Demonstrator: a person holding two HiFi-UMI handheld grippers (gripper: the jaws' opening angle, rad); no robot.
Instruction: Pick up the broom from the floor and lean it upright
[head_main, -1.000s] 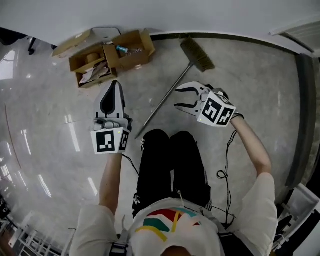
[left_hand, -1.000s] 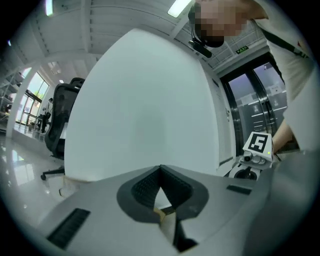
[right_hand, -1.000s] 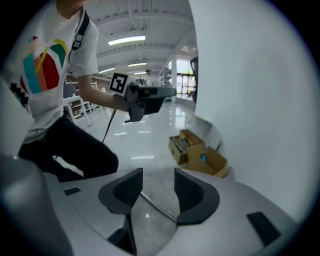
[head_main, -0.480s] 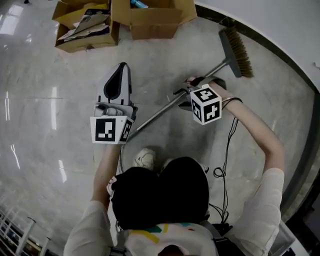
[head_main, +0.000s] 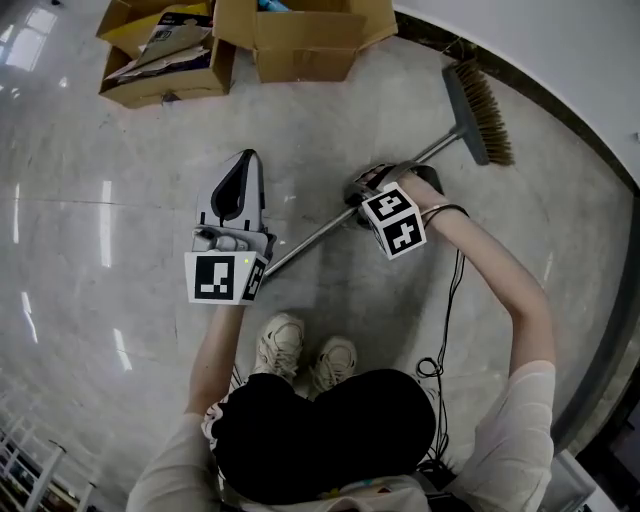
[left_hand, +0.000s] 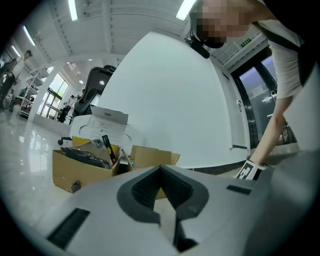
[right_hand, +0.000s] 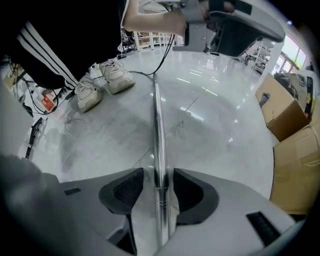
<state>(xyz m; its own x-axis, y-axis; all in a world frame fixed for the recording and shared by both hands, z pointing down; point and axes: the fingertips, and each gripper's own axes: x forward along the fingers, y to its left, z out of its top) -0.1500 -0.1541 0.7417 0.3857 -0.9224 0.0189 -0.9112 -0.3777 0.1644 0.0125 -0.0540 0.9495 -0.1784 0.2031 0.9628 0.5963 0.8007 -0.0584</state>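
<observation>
The broom lies flat on the pale floor, its brown bristle head (head_main: 480, 98) near the wall and its metal handle (head_main: 310, 237) running down-left toward my feet. My right gripper (head_main: 364, 189) is down at the handle's middle. In the right gripper view the handle (right_hand: 159, 125) runs straight between the dark pads (right_hand: 125, 192), and the right gripper (right_hand: 159, 184) is shut on it. My left gripper (head_main: 243, 165) hovers left of the handle, apart from it. The left gripper (left_hand: 162, 172) is shut with nothing in it.
Two open cardboard boxes (head_main: 300, 35) (head_main: 165, 62) stand on the floor beyond the grippers, also seen as boxes (left_hand: 87, 165). The curved wall base (head_main: 540, 100) runs behind the broom head. My shoes (head_main: 285, 345) stand near the handle's end, and a cable (head_main: 440, 330) hangs from the right arm.
The person has bent lower. The right gripper came down from open above the floor onto the broom handle and shut on it. The left gripper has barely moved.
</observation>
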